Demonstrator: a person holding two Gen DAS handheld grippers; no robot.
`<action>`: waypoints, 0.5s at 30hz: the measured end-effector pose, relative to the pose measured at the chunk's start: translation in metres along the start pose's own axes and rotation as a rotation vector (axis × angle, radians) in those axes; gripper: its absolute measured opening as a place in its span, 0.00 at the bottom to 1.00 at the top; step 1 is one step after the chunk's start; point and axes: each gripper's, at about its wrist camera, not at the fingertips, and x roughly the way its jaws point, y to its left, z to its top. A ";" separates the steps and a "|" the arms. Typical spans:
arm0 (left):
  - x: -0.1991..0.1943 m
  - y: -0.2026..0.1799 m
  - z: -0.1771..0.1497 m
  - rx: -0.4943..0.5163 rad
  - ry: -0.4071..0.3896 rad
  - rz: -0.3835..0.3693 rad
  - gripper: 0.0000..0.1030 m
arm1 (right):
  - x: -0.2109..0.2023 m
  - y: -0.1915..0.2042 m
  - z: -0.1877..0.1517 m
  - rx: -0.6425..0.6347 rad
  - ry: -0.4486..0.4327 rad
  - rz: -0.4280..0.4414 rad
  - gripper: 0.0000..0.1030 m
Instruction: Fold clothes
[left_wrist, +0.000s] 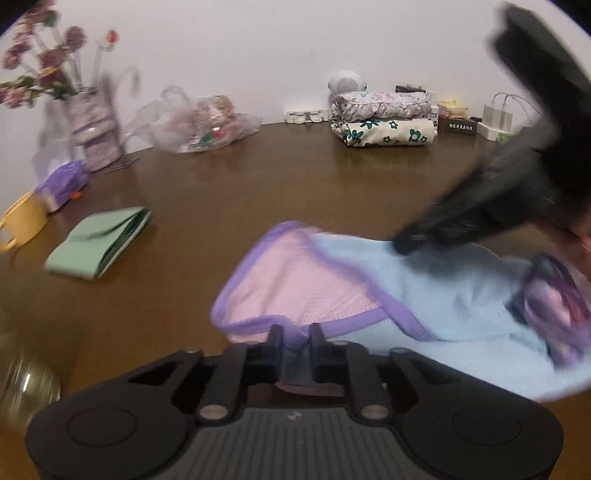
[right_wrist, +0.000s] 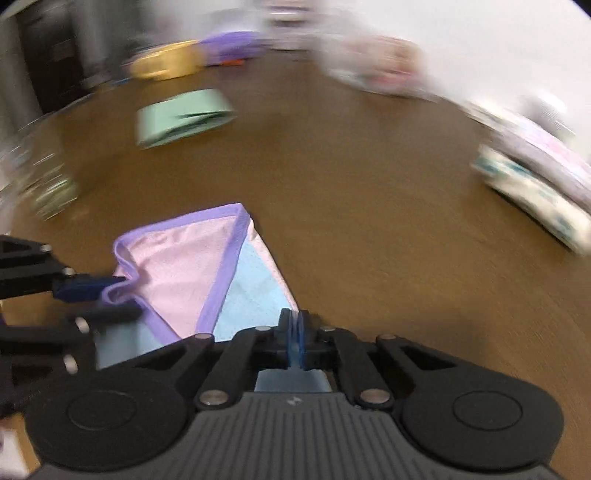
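Two grippers are both clamped on the same garment (left_wrist: 424, 291), a small light-blue piece with a pink mesh lining and purple trim, which lies on the brown surface (left_wrist: 258, 184) close in front of you, near its front edge. You look to be partway through a fold: one flap is turned over so the pink inside faces up, and the blue body spreads out toward your right.

Your left gripper (left_wrist: 295, 338) has its jaws nearly together, pinching the purple-edged hem; in the right wrist view you can see the trim bunched between them. Your right gripper (right_wrist: 294, 328) is closed tight on the blue fabric, with only a thin layer of cloth between its blue pads (right_wrist: 303, 334).

Next, you probably need to carry the held edges across in step so the flap lands flat on the body, keeping light tension so the mesh does not wrinkle. Heavy blur in the right wrist view suggests fast motion, so slow down before you release.

Finished folded pieces sit well apart: a green one (left_wrist: 98, 242) to the left and a floral stack (left_wrist: 384, 118) at the back.
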 end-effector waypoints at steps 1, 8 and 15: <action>0.011 -0.005 0.011 0.027 -0.004 0.000 0.08 | -0.002 -0.017 -0.001 0.068 0.002 -0.052 0.00; 0.080 -0.053 0.077 0.093 -0.070 -0.021 0.08 | -0.034 -0.123 -0.044 0.442 -0.056 -0.276 0.00; 0.061 -0.057 0.081 0.048 -0.110 -0.009 0.46 | -0.085 -0.121 -0.104 0.541 -0.186 -0.235 0.32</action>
